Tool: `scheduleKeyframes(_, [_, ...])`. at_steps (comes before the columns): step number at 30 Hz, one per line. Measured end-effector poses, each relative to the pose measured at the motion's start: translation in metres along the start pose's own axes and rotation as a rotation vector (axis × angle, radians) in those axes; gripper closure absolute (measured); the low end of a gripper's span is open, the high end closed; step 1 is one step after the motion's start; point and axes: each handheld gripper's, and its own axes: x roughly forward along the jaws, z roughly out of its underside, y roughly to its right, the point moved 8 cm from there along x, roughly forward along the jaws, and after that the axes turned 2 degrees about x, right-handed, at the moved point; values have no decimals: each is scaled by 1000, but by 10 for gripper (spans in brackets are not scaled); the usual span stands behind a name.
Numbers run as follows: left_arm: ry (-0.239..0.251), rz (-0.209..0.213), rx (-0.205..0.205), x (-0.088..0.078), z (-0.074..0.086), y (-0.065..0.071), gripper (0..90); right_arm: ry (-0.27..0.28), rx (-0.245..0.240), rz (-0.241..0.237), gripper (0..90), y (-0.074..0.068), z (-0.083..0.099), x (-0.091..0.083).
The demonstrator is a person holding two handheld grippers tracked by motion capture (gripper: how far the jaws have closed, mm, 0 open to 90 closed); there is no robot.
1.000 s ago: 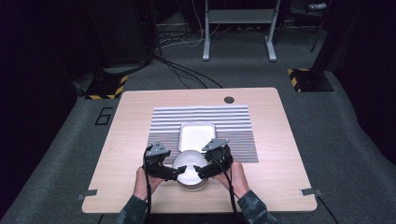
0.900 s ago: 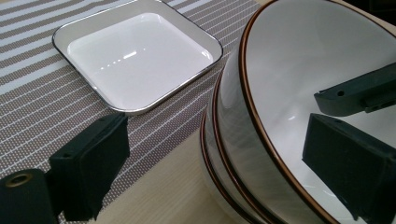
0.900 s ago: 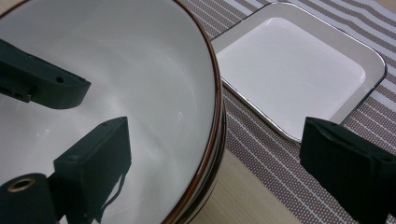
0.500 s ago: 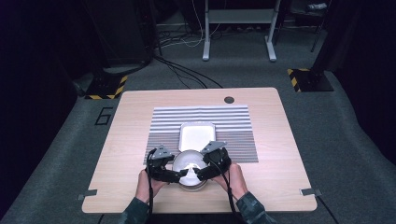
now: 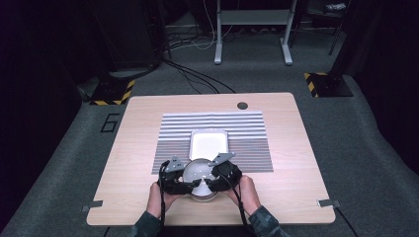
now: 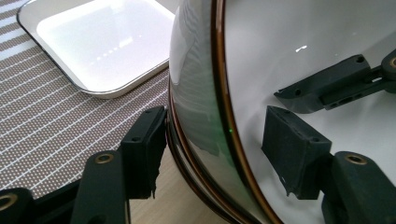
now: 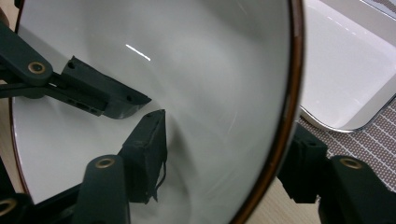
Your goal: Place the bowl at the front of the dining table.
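I have both grippers on the white bowl (image 5: 199,177), which sits at the near edge of the worktop (image 5: 128,148), just in front of the striped mat (image 5: 247,138) and touching or overlapping its near border. The left gripper (image 5: 184,185) straddles the bowl's left wall and the right gripper (image 5: 213,183) its right wall, each with one jaw inside the bowl and one outside.

In the left gripper view, the brown-edged rim (image 6: 223,93) runs up between my jaws: the inner one lies against the white inside, the outer one against the glossy outer wall. These jaws have just been closing, about half shut, with the wall between them; whether the pads press it I cannot tell. The right gripper's jaw shows farther off inside the bowl.

In the right gripper view, the same rim (image 7: 289,107) passes between the jaws, one inside, one mostly hidden behind the wall. They too have just been closing around the wall, half open, and I cannot tell if they bite yet.

Beyond the bowl, a white rectangular tray (image 5: 209,144) lies on the mat, just behind the bowl. The person's hands (image 5: 249,190) hold the grippers from the near side.
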Motion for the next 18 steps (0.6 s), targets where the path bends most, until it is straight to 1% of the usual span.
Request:
scheduleKeyframes(2, [6, -16, 5, -1, -1, 0, 411, 0, 0, 0, 427, 0, 0, 0])
scheduleKeyframes(5, [5, -43, 19, -4, -3, -1, 474, -9, 21, 4, 452, 1, -1, -1])
scheduleKeyframes(6, [7, -53, 23, -5, -4, -2, 489, -3, 8, 7, 461, 2, -2, -1])
scheduleKeyframes(7, [9, -61, 29, -5, -5, -2, 515, 3, 19, 18, 473, 2, -2, -2])
scheduleKeyframes(8, [10, -68, 31, -6, -5, -3, 534, 7, 17, 22, 481, 2, -3, -2])
scheduleKeyframes(10, [12, -72, 32, -7, -7, -3, 573, 7, 23, 25, 497, 2, -3, -2])
scheduleKeyframes(13, [16, -76, 33, -8, -8, -4, 594, 16, 22, 26, 520, 4, -5, -3])
scheduleKeyframes(14, [17, -80, 37, -8, -8, -4, 594, 22, 17, 30, 529, 4, -6, -2])
scheduleKeyframes(15, [19, -82, 35, -9, -9, -5, 614, 28, 21, 39, 556, 5, -7, -4])
scheduleKeyframes(18, [21, -93, 44, -10, -11, -5, 629, 32, 12, 50, 576, 5, -8, -5])
